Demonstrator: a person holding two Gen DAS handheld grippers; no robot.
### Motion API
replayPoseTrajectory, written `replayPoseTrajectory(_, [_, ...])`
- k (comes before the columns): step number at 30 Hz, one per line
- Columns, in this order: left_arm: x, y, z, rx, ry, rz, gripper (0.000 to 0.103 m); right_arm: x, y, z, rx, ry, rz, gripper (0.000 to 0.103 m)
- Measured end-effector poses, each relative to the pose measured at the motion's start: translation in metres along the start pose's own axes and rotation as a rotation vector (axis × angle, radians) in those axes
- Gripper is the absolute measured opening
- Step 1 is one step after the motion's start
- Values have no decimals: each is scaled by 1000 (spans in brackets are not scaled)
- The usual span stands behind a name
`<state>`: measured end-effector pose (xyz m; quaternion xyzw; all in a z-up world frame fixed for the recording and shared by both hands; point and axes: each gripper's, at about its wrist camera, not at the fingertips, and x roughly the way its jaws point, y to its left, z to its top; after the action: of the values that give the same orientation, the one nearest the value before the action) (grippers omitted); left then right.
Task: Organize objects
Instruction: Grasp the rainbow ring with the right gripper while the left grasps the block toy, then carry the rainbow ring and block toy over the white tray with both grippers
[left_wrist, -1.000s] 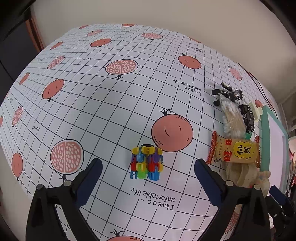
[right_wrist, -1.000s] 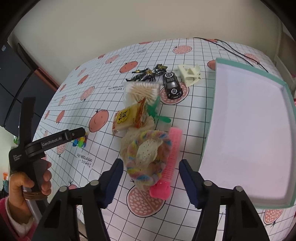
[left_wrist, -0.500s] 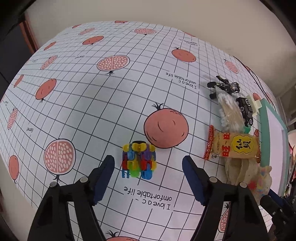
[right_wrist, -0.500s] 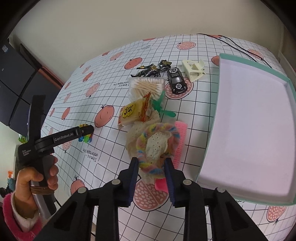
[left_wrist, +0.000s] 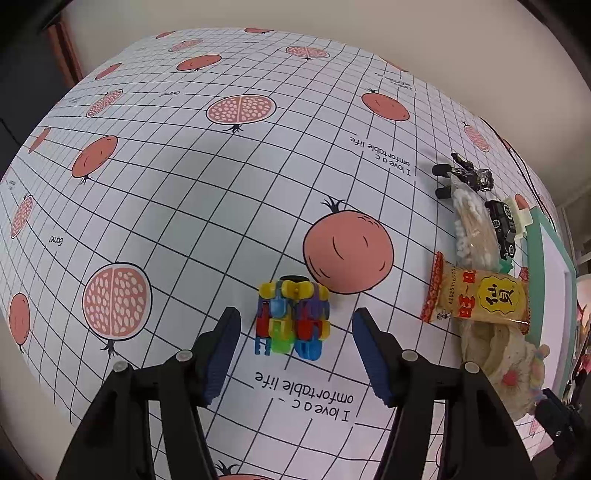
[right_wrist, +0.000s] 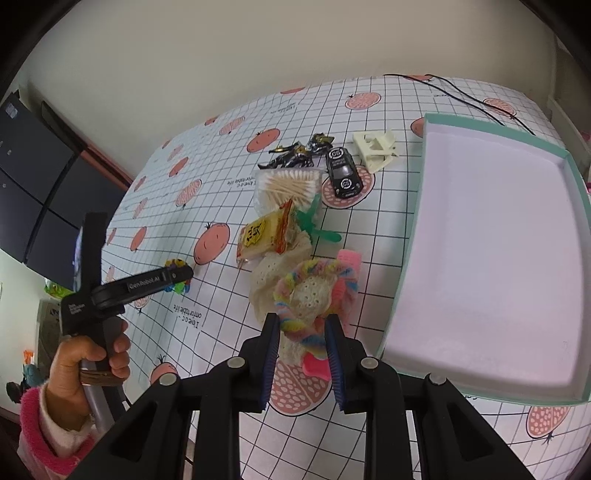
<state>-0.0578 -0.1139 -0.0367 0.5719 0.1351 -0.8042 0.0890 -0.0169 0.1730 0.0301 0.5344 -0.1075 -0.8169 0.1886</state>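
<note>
A small toy of colourful plastic blocks (left_wrist: 291, 321) stands on the pomegranate-print tablecloth. My left gripper (left_wrist: 295, 317) points down over it. Its jaws are closing, with the toy between them and a gap on each side. From the right wrist view the left gripper (right_wrist: 177, 275) shows from the side, held in a person's hand (right_wrist: 92, 354), with the block toy (right_wrist: 177, 286) under its tip. My right gripper (right_wrist: 302, 321) is shut on the near edge of a pastel scrunchie with lace (right_wrist: 314, 280), which lies partly on a pink comb (right_wrist: 347, 258).
A shallow teal-rimmed tray (right_wrist: 480, 127) lies to the right. Behind the scrunchie are a yellow snack packet (right_wrist: 264, 232), a pack of cotton swabs (right_wrist: 288, 184), a green plastic piece (right_wrist: 317, 225), a black toy car (right_wrist: 343, 171), a cream plastic part (right_wrist: 376, 146) and a dark figure (right_wrist: 295, 151).
The left jaws have narrowed from wide apart to close around the block toy. The right jaws have shut on the scrunchie's near edge.
</note>
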Motion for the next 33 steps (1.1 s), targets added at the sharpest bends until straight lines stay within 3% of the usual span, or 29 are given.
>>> replayPoseTrajectory(1, [0,0,0,-1,1,0,56,-1,0,0,0,-3,-2,26])
replayPoseTrajectory(8, [6,2,0,-12,21,0,51,-5,-1,0,-12,-17,-14,23])
replayPoseTrajectory(11, [7,3,0,-17,24,-1,45,-9,0,2,-15,-32,-10,9])
replayPoseTrajectory(13, [7,4,0,-19,26,-8,39,-11,-1,2,-13,-36,-10,9])
replayPoseTrajectory(21, [5,5,1,-16,17,-14,38,-18,-5,3,1,-70,-15,9])
replayPoseTrajectory(33, [-25,2,8,-33,-143,6,38,-24,-11,5,24,-107,-32,9])
